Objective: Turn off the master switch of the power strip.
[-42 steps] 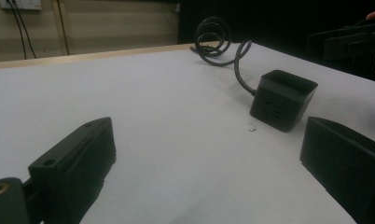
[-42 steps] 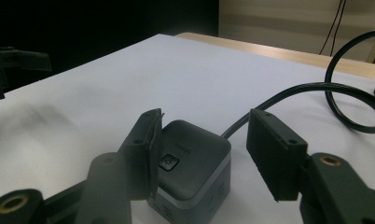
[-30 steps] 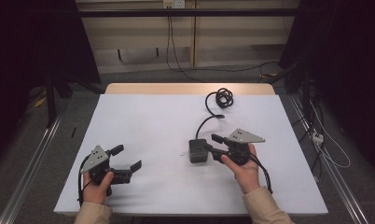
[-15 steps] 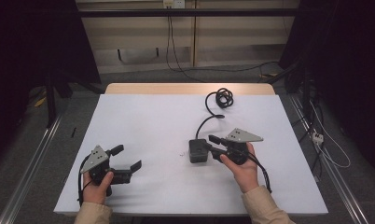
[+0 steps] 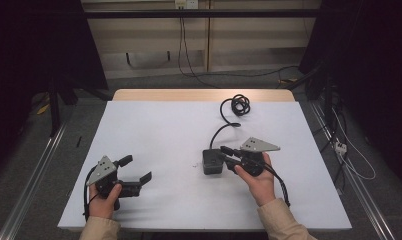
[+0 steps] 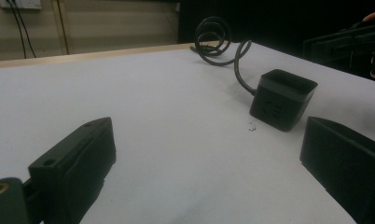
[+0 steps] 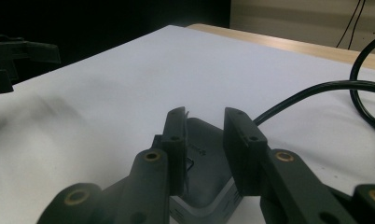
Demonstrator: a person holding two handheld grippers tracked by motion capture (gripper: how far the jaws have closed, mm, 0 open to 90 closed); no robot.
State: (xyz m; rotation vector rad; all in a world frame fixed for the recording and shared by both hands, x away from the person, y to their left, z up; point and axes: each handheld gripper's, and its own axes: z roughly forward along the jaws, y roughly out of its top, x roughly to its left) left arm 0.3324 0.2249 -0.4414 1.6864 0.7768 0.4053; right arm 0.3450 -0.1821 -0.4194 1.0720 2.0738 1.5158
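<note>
A black power adapter [image 5: 212, 161] lies on the white table [image 5: 154, 125], and its black cable [image 5: 237, 105] runs to a coil near the far edge. My right gripper [image 5: 224, 153] is at the adapter's right side. In the right gripper view its jaws stand a narrow gap apart [image 7: 205, 116], just over the adapter's near edge [image 7: 202, 186], with nothing clamped between them. My left gripper [image 5: 137, 167] rests at the front left, jaws wide apart [image 6: 209, 140] and empty. It faces the adapter [image 6: 282, 98] from a distance.
The cable's coil [image 6: 213, 37] lies by the wooden far edge of the table. A tiny speck [image 5: 194, 165] sits left of the adapter. Metal rails run along the floor on both sides, and loose cables lie on the floor at the right.
My right gripper has crept a little left, closer onto the adapter. The left gripper and the adapter have not moved.
</note>
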